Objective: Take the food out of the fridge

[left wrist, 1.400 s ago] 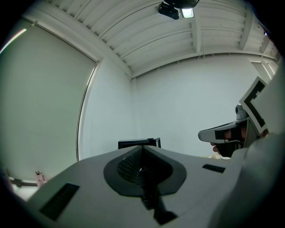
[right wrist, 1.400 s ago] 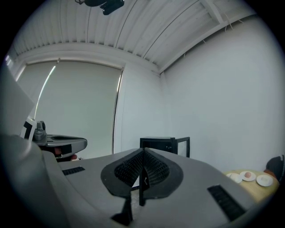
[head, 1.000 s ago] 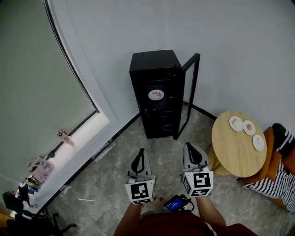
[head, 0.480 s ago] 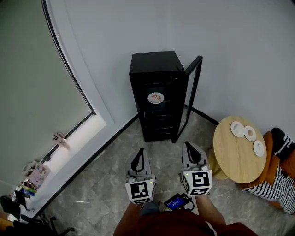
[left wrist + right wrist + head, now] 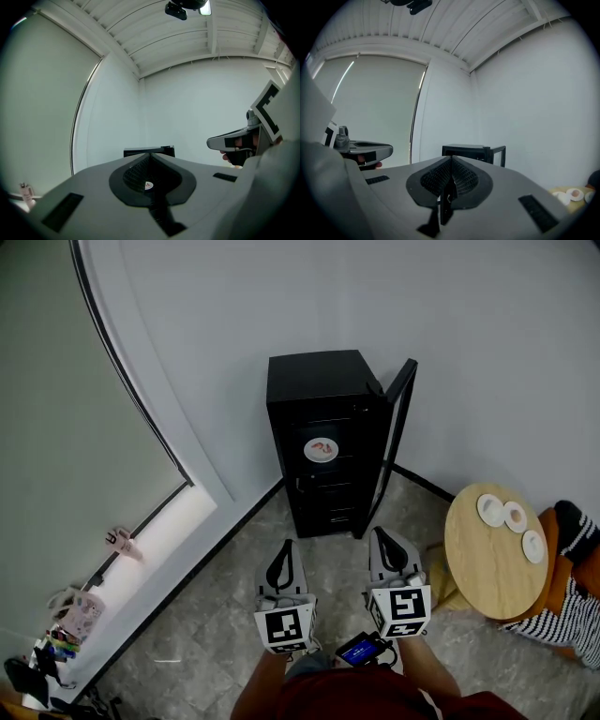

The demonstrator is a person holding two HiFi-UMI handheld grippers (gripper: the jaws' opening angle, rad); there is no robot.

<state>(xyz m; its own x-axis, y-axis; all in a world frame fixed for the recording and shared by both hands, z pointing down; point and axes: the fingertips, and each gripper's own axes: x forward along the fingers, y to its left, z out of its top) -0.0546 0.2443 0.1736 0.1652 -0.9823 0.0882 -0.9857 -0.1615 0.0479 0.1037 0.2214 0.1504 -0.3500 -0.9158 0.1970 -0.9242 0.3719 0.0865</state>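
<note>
I hold the left claw (image 5: pixel 285 547) and right claw (image 5: pixel 380 534) closed, empty, aimed at the open fridge (image 5: pixel 319 390) to reach its plate (image 5: pixel 322 449).

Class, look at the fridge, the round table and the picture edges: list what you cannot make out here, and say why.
Food on the plate in the fridge: head view, too small to name.
Lower fridge shelves: head view, too dark to see contents.
Plates on the round table: head view, too small to tell what they hold.
Striped clothing: head view, cut off by the right edge.
</note>
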